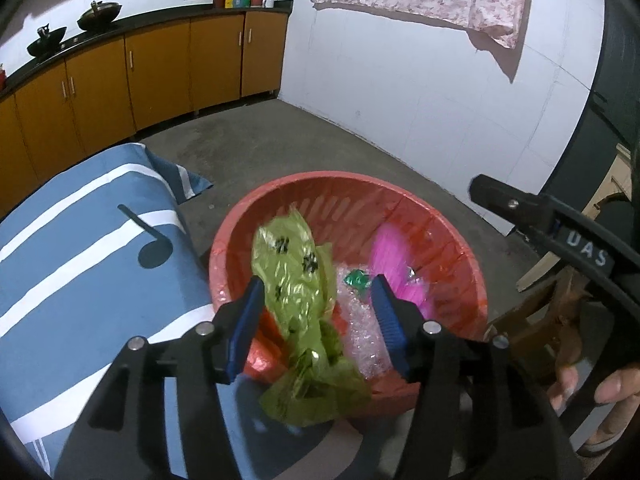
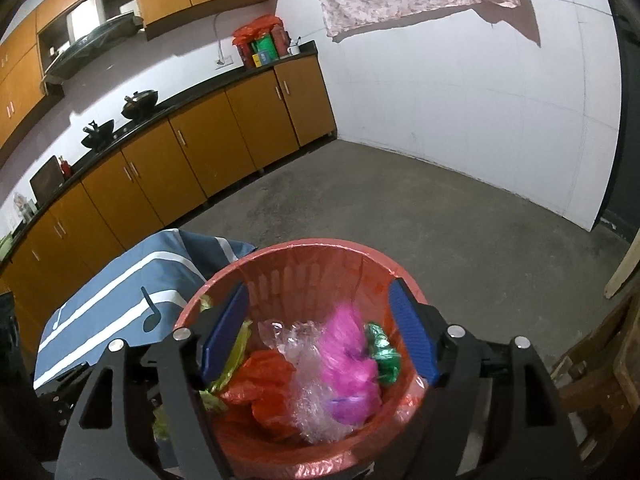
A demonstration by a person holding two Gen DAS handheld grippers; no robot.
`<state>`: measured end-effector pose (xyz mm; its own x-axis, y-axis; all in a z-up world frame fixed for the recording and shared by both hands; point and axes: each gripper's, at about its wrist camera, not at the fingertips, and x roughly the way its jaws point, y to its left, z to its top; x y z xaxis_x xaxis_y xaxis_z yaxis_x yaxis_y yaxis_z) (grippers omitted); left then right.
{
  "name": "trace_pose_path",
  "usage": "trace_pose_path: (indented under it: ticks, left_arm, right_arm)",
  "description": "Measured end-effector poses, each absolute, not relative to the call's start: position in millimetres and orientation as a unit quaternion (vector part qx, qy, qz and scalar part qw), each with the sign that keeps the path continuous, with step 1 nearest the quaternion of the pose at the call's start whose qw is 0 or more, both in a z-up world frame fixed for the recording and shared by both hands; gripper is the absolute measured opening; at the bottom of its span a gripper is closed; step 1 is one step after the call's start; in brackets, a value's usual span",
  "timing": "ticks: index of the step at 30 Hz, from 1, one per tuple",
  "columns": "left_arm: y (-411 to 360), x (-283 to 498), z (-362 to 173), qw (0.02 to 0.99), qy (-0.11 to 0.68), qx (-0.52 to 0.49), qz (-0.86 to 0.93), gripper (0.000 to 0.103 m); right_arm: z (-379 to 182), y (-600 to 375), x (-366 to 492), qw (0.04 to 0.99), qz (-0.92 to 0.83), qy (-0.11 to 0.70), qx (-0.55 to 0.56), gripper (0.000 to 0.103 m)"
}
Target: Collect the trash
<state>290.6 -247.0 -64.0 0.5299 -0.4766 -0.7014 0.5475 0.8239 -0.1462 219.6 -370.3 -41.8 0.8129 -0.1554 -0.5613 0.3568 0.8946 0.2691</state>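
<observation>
1. Bare concrete floor is stretching beyond the red basket; the blue cloth is lying beside its rim.
2. My left gripper is hanging spread, the green bag drooping between its jaws over the rim.
3. My right gripper is hovering spread above the pink bag.

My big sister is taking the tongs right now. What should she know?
Left tongs: open, over the near rim of the red basket. The green plastic bag sits between the fingers, draped across that rim, half in and half out.
Right tongs: open, holding nothing, above the same basket.
Done: pink bag, clear bubble wrap, orange bag and shiny green wrapper are inside the basket.
Left: nudge the green bag fully in. No other loose trash shows on the blue cloth or the floor in these views.
</observation>
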Motion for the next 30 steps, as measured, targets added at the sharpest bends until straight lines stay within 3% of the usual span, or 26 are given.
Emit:
trace_pose_path:
  ticks: [6, 14, 30]
  left_arm:
    - [-210, 278, -54, 0.897, 0.361, 0.043, -0.251, 0.075]
    - [-138, 224, -26, 0.936, 0.297, 0.036, -0.185, 0.093]
    - [-23, 96, 14, 0.976, 0.206, 0.027, -0.070, 0.099]
  right_arm:
    - [-30, -367, 195, 0.939, -0.170, 0.244, 0.170, 0.095]
    - [-11, -322, 132, 0.959, -0.178, 0.198, 0.096, 0.100]
    - [4, -237, 54, 0.972, -0.138, 0.174, 0.070, 0.101]
